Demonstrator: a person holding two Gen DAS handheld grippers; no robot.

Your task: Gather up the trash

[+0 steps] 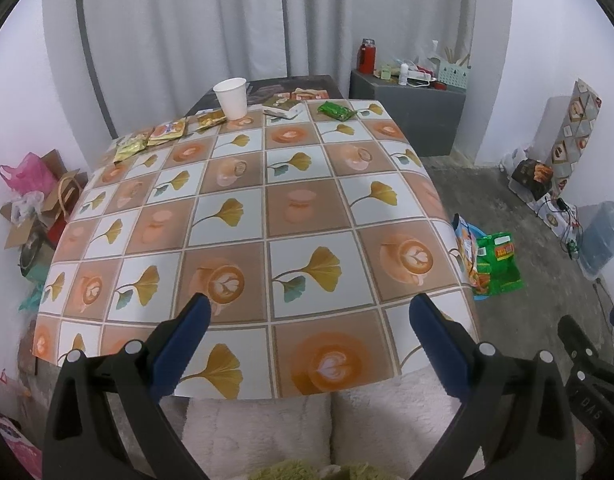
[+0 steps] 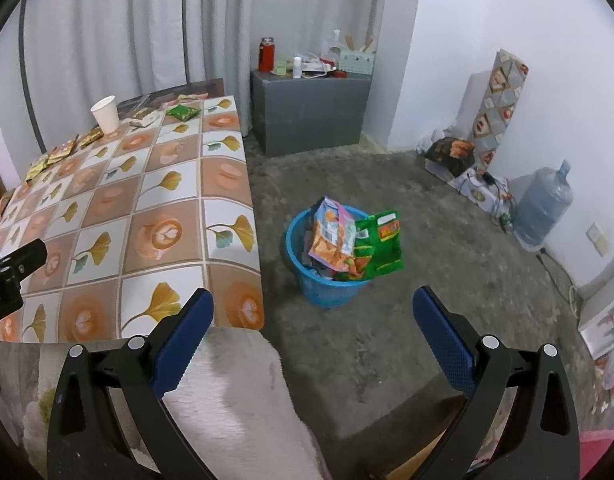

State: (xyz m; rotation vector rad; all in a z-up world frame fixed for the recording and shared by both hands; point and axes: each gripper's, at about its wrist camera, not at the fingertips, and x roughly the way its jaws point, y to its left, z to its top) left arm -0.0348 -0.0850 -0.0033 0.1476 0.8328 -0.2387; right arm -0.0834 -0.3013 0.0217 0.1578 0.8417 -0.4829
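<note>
Crinkled snack wrappers [image 1: 167,132] and a white paper cup [image 1: 232,97] lie at the table's [image 1: 307,216] far edge, well beyond both grippers' spread, empty fingers [image 1: 187,340].

A lived-in home room: grey curtains [image 2: 147,20], a counter [image 1: 247,208] under a patterned cloth, a water jug [image 2: 545,204] on the bare concrete floor [image 2: 427,280], a grey cabinet [image 2: 311,108] cluttered with bottles
</note>
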